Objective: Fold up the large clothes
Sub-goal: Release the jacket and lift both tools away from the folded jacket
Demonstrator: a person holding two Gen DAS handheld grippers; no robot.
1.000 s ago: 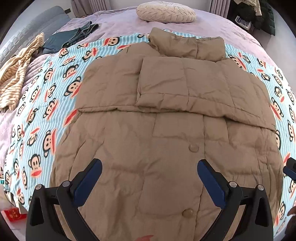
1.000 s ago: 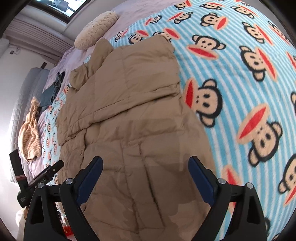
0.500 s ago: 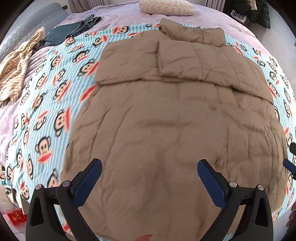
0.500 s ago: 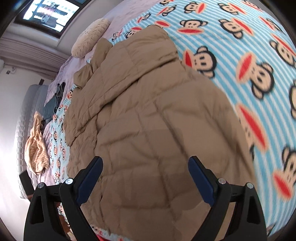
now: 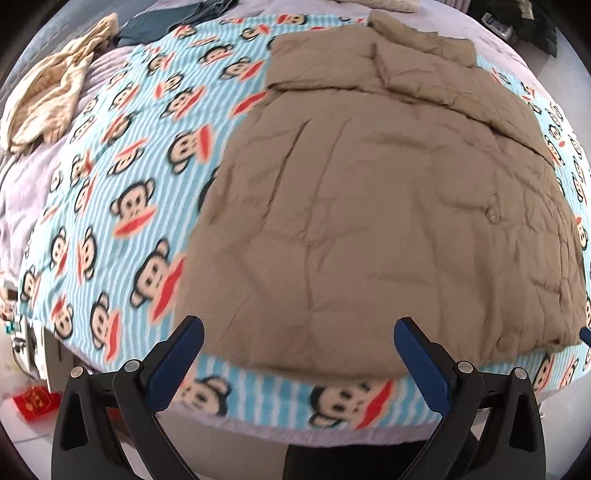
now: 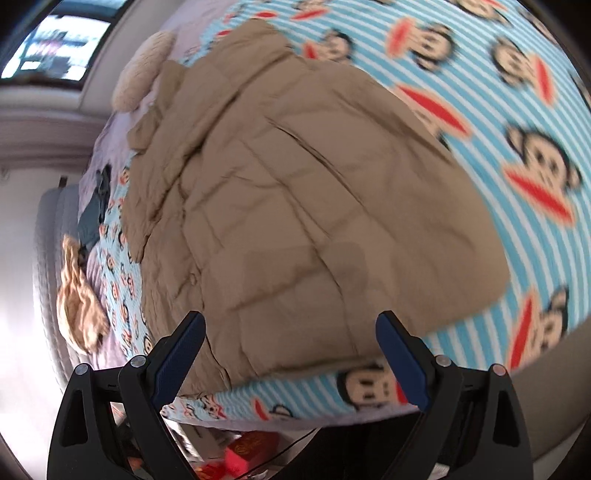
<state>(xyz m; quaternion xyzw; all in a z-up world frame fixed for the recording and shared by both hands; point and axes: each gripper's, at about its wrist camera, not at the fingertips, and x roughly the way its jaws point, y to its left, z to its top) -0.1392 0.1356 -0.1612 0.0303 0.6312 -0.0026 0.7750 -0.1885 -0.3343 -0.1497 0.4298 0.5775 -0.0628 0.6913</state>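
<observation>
1. On the bed's blue-striped fleece blanket printed with monkey faces (image 5: 122,177) lies the tan quilted puffer jacket (image 5: 376,221), spread flat, sleeves folded across its chest.
2. No readable writing anywhere.
3. The left gripper (image 5: 298,354) hovers at the jacket's hem, jaws wide apart, holding nothing.
4. The right gripper (image 6: 290,349) likewise gapes over the hem, empty.

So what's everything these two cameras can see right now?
Puffer jacket: one, tan, spread on the blanket, sleeves folded across the chest.
Monkey-print blanket: one, blue-striped, covering the bed.
Bedsheet: one, lilac, beneath the blanket.
Striped garment: one, cream, far left of the bed.
Dark clothes: a small pile, teal-grey, far edge.
Round cushion: one, cream, beyond the collar.
Red packet: one, on the floor.
Left gripper: open, blue pads.
Right gripper: open, blue pads.
</observation>
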